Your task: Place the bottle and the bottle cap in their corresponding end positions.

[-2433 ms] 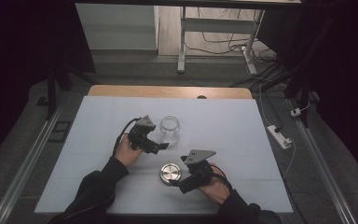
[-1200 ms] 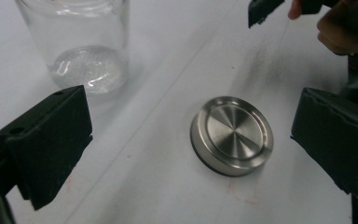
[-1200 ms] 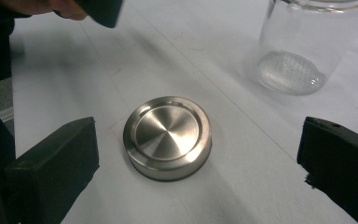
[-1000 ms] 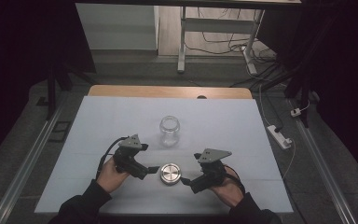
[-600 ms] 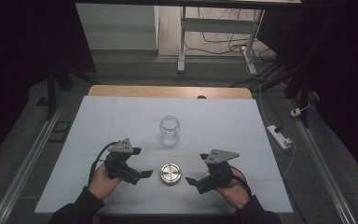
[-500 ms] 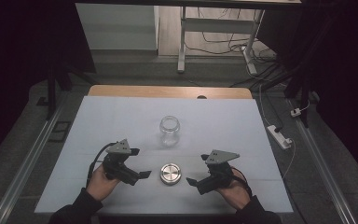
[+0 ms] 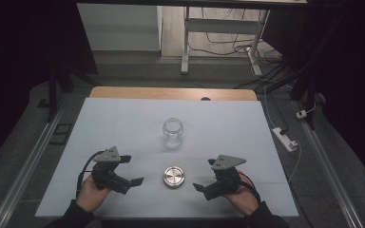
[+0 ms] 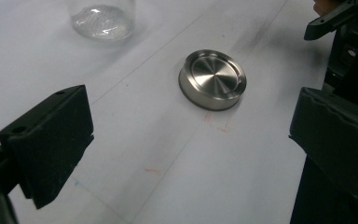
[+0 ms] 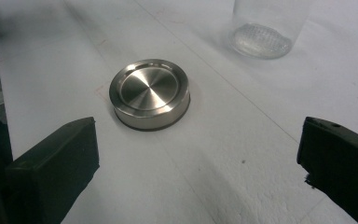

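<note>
A round steel lid (image 7: 174, 176) lies flat on the white table (image 7: 123, 123), near its front edge. Behind it stands an open, empty glass jar (image 7: 173, 133), upright. My left gripper (image 7: 132, 182) rests left of the lid, open, nothing between its jaws. My right gripper (image 7: 200, 189) rests right of the lid, open too, jaws empty. In the left gripper view the lid (image 8: 213, 79) lies ahead with the jar's base (image 8: 101, 18) beyond, and the right gripper (image 8: 342, 51) sits at the far right. In the right gripper view the lid (image 9: 149, 93) and jar base (image 9: 261, 39) lie ahead.
A white power strip (image 7: 285, 138) lies on the floor off the table's right edge. A wooden strip (image 7: 171, 93) runs along the table's far edge. Table legs and cables (image 7: 228, 38) stand on the floor beyond.
Both hands have drawn back toward the front edge and apart from the lid. The left gripper left the jar's side. Lid and jar stay put.
</note>
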{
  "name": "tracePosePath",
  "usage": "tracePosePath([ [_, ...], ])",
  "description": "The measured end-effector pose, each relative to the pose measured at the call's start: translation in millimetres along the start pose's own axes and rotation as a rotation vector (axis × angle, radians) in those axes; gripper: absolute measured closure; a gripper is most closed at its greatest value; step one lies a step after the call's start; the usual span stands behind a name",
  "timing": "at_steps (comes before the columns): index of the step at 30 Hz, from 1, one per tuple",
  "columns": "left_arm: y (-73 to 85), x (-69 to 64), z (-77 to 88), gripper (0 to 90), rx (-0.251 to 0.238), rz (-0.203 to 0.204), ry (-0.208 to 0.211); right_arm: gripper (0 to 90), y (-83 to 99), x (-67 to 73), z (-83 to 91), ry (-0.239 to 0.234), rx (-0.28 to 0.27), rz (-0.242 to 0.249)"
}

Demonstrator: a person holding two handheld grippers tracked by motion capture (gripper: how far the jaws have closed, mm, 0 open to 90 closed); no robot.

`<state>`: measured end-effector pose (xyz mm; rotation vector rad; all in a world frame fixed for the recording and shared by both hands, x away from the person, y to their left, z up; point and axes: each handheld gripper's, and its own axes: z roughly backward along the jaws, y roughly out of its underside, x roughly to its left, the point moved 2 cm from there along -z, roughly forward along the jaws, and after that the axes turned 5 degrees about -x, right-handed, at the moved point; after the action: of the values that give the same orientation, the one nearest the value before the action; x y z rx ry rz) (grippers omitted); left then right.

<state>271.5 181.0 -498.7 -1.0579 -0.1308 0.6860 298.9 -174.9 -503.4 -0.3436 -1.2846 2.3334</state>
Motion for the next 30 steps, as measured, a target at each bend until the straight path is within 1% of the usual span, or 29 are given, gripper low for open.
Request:
tracePosePath([
  [5,6.0,-0.9,9.1,0.4,-0.011,0.015,-0.01,0.0,1.6,0.8,0.2,0.0,0.012,0.014],
  [8,9.1,-2.2,13.5,0.5,-0.016,0.024,-0.012,0.0,1.4,1.3,1.2,0.003,0.011,0.018],
  [12,14.6,-2.9,18.8,0.5,-0.009,0.027,-0.037,0.0,0.9,0.0,5.4,0.017,-0.005,0.013],
  [16,20.4,-3.7,25.5,0.4,-0.01,0.032,-0.064,0.0,0.4,-3.3,13.1,0.039,-0.035,-0.007],
  [21,28.7,-5.6,35.5,0.2,-0.011,0.033,-0.107,0.0,3.8,-8.1,21.9,0.063,-0.044,-0.035],
  [30,47.1,-6.9,56.8,0.1,-0.037,0.072,-0.152,0.0,13.0,-15.2,39.9,0.118,-0.057,-0.071],
])
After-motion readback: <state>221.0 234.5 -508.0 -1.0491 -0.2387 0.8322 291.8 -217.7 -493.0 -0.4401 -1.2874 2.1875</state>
